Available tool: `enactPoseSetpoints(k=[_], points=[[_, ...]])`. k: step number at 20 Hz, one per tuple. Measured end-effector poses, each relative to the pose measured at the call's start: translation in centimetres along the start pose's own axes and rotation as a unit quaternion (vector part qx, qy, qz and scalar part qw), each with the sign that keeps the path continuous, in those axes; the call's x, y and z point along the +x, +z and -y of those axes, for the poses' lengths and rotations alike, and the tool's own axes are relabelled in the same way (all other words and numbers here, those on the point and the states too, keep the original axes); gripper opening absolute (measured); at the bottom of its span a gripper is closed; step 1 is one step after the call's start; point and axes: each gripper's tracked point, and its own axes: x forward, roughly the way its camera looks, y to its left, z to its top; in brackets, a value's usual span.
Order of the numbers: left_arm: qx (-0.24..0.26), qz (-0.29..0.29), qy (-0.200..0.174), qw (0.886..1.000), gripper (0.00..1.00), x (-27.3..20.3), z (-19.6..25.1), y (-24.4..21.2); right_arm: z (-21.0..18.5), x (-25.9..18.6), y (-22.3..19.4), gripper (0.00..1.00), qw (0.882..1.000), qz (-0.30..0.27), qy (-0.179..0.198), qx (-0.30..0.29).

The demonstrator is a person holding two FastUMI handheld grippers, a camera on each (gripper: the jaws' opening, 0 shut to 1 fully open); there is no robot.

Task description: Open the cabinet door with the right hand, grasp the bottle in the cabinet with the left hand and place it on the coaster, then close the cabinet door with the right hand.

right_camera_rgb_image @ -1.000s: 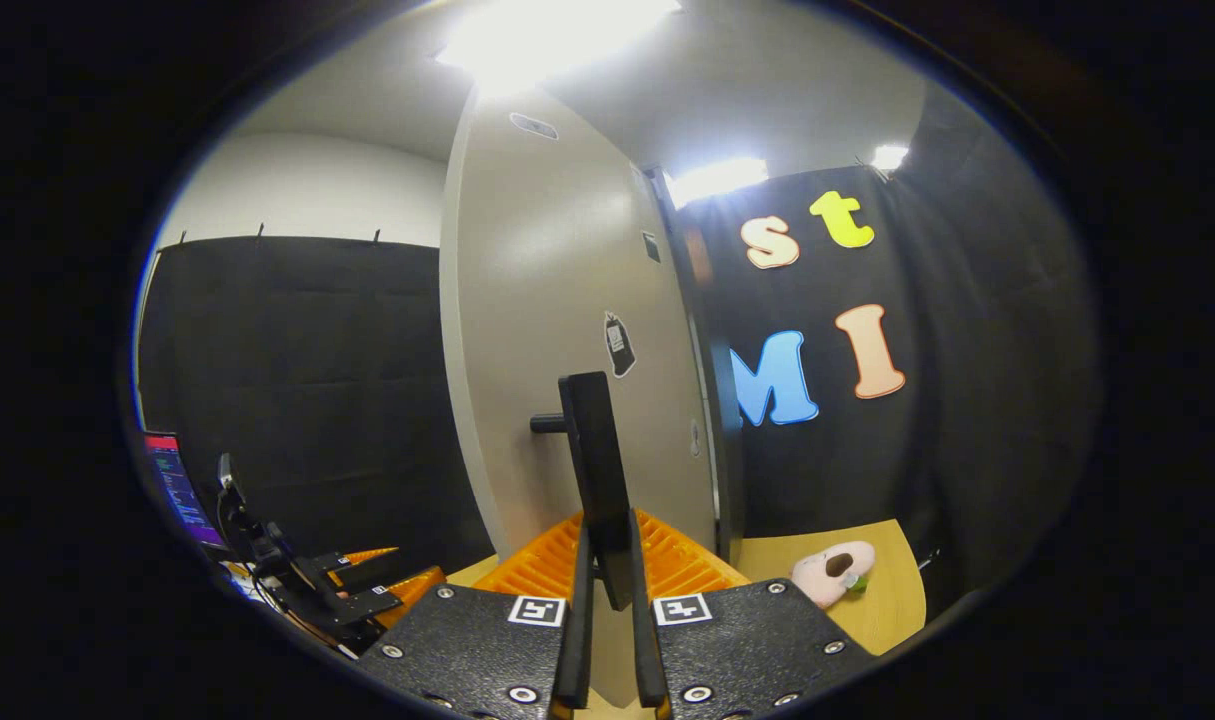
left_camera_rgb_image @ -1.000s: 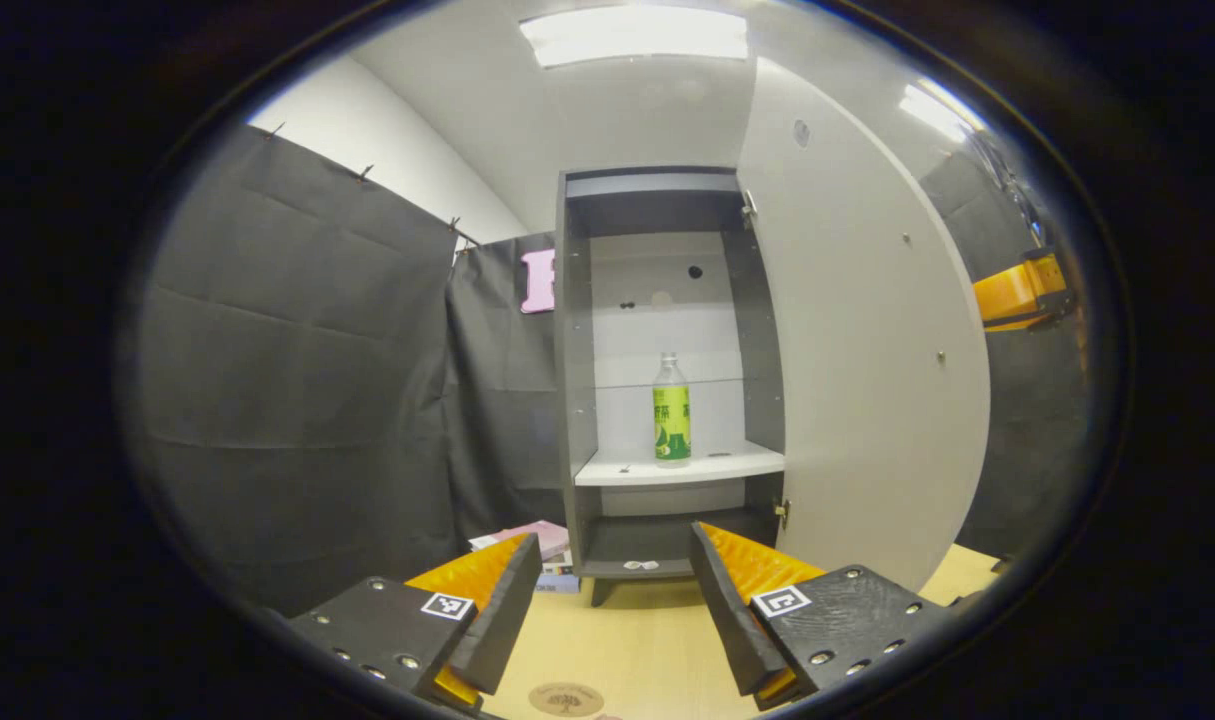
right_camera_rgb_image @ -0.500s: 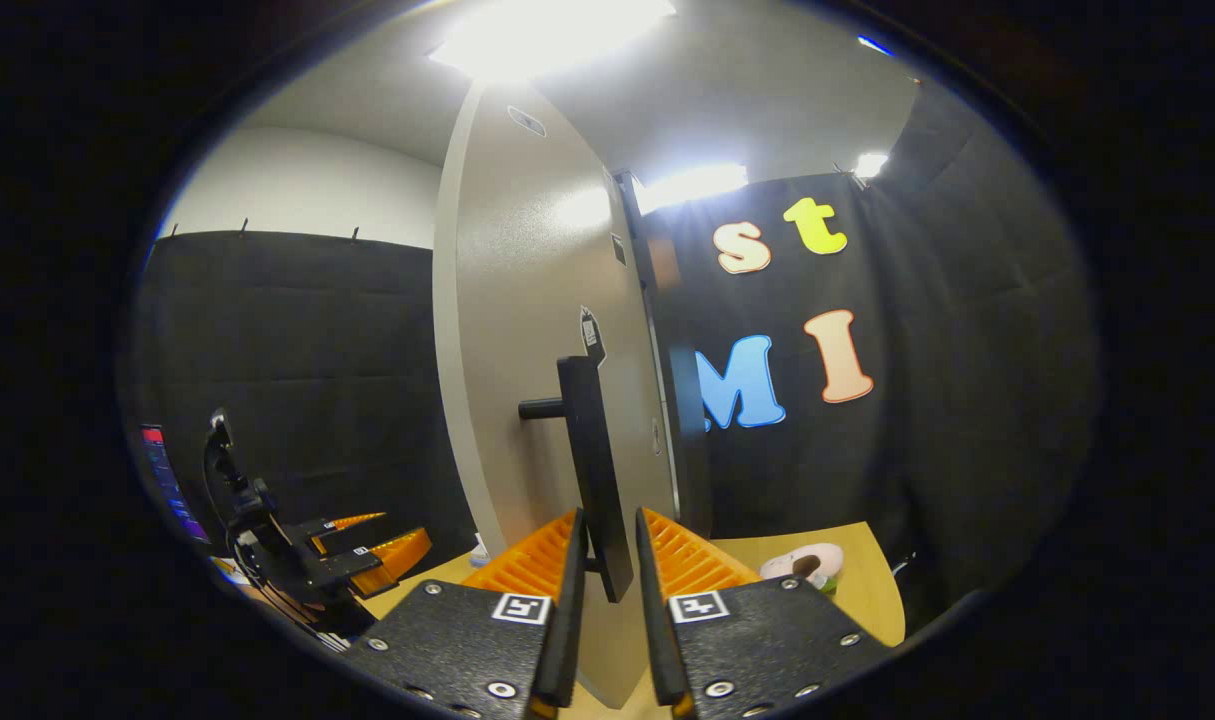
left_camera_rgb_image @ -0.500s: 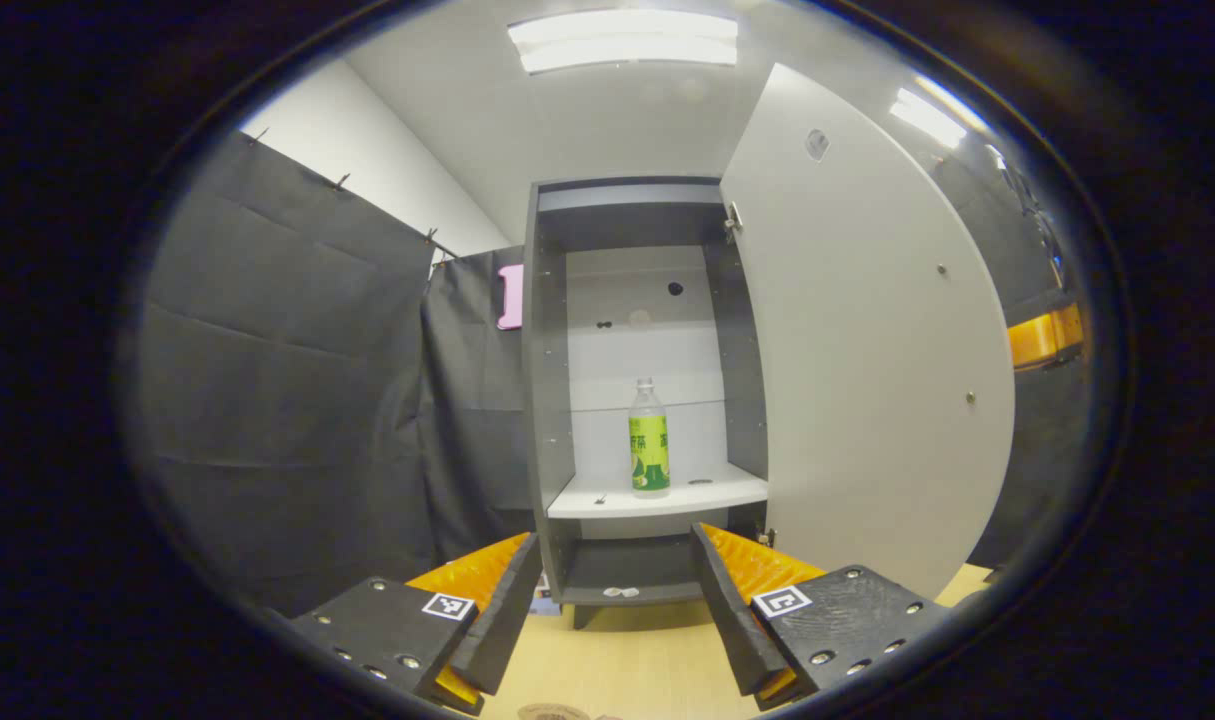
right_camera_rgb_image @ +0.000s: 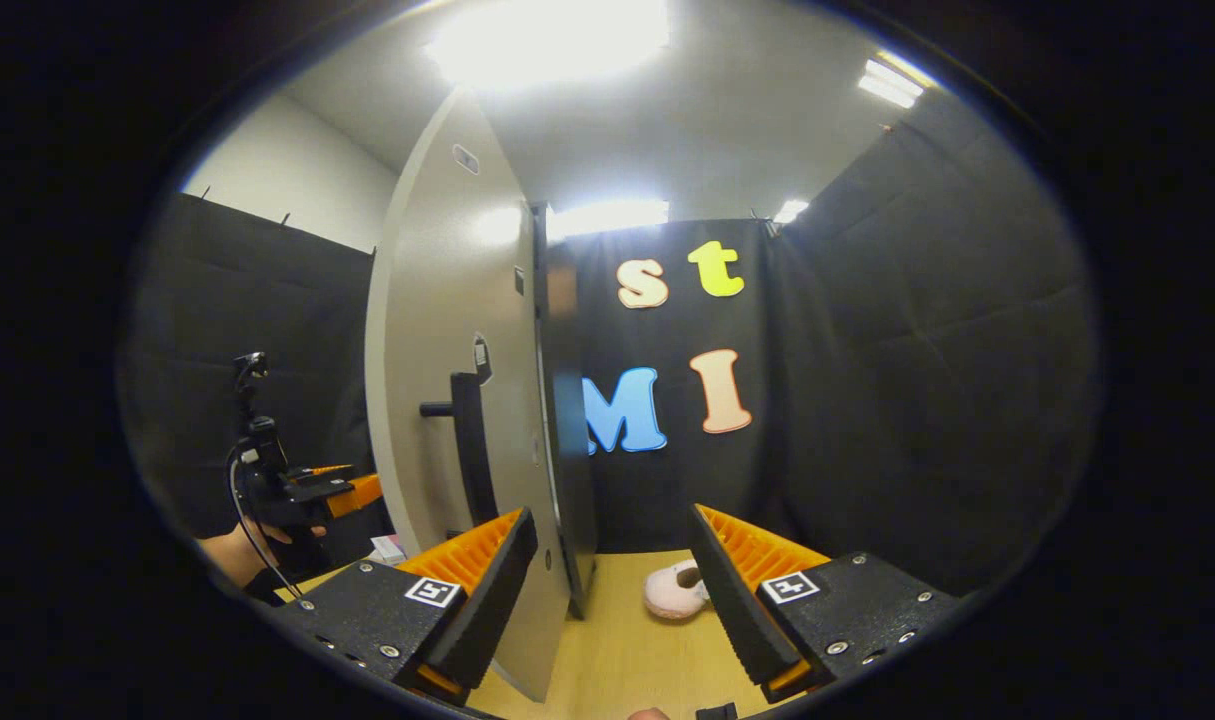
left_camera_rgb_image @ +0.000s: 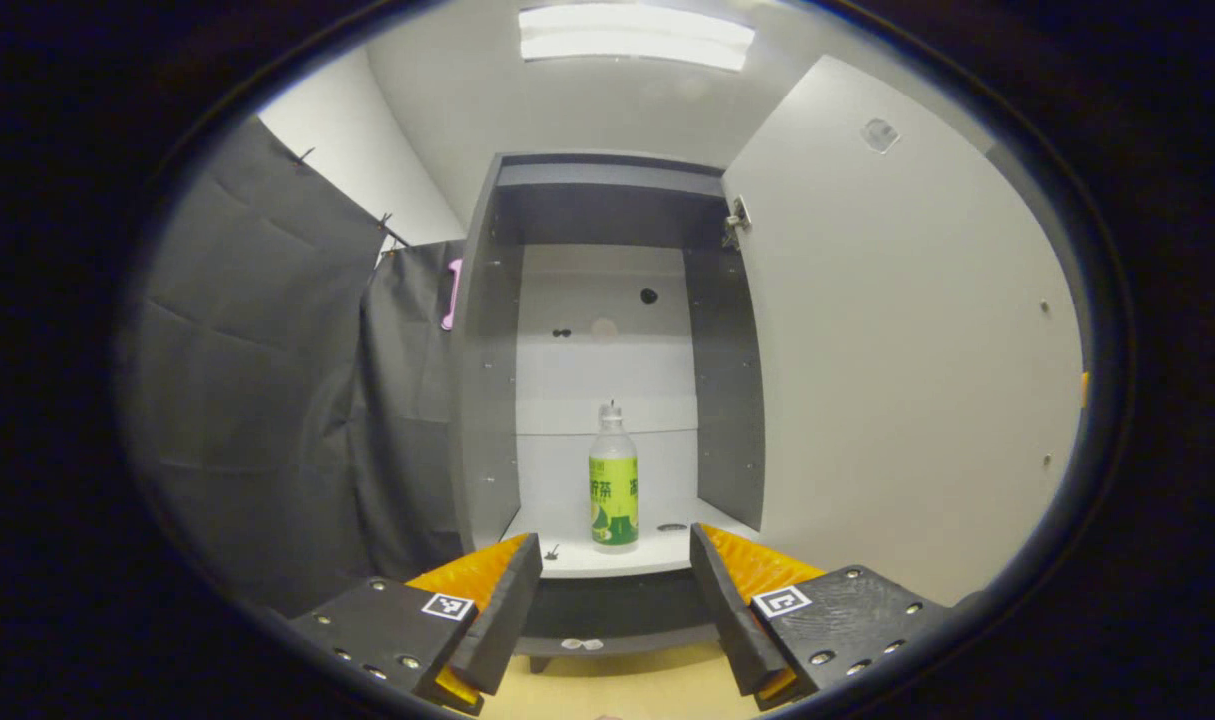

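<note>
The right gripper (right_camera_rgb_image: 612,590) is now standing apart, off the handle (right_camera_rgb_image: 467,440); door (left_camera_rgb_image: 907,350) open. Left gripper (left_camera_rgb_image: 615,590), apart, is nearing the bottle (left_camera_rgb_image: 614,490).

Cabinet door (left_camera_rgb_image: 897,350): pale grey panel, swung wide open, a dark bar handle (right_camera_rgb_image: 470,445) on its outer face. Bottle (left_camera_rgb_image: 614,490): clear plastic, pale cap, green and yellow label, standing upright on the white shelf (left_camera_rgb_image: 607,555) inside the cabinet (left_camera_rgb_image: 487,380).
</note>
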Motion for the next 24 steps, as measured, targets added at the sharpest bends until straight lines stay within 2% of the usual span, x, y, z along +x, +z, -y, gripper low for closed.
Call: enactPoseSetpoints(k=[3,6,7,8,9,10,11,17,18,19,21,24], points=[[-0.006,0.005,-0.019,1.0,0.9,4.7,-0.5,0.0,1.8,-0.2,-0.8,0.93,0.999,-0.007,-0.053,0.013],[-0.009,0.003,-0.038,0.999,0.9,9.1,-0.3,-0.8,3.0,0.1,-1.9,0.94,0.995,-0.016,-0.093,0.023],[-0.01,0.0,-0.046,0.999,0.85,10.6,-0.1,-1.2,3.2,0.1,-2.1,0.93,0.994,-0.019,-0.104,0.027],[-0.01,-0.001,-0.052,0.999,0.85,12.2,0.0,-1.8,3.3,0.0,-2.4,0.94,0.993,-0.022,-0.113,0.03],[-0.009,-0.004,-0.057,0.998,0.89,13.6,0.0,-2.4,3.4,0.0,-2.6,0.94,0.992,-0.023,-0.122,0.033],[-0.009,-0.004,-0.06,0.998,0.85,14.6,0.0,-2.9,3.5,-0.1,-2.8,0.93,0.991,-0.025,-0.129,0.035],[-0.011,-0.004,-0.06,0.998,0.85,15.6,0.0,-3.3,3.5,-0.1,-3.0,0.94,0.99,-0.025,-0.135,0.036],[-0.025,-0.018,-0.047,0.998,0.85,21.2,-1.1,-5.9,2.9,0.0,-4.0,0.94,0.987,-0.041,-0.151,0.026],[-0.03,-0.024,-0.05,0.998,0.8,21.8,-1.1,-6.6,2.8,0.3,-4.2,0.94,0.987,-0.045,-0.152,0.022],[-0.038,-0.026,-0.054,0.997,0.85,22.4,-0.9,-6.8,2.6,0.3,-4.4,0.94,0.987,-0.048,-0.151,0.021],[-0.047,-0.033,-0.061,0.996,0.85,23.3,-0.9,-7.6,2.3,0.2,-4.4,0.94,0.988,-0.051,-0.147,0.019],[-0.043,-0.033,-0.048,0.997,0.84,23.5,-1.6,-7.6,1.9,0.0,-4.6,0.94,0.989,-0.054,-0.139,0.017]])
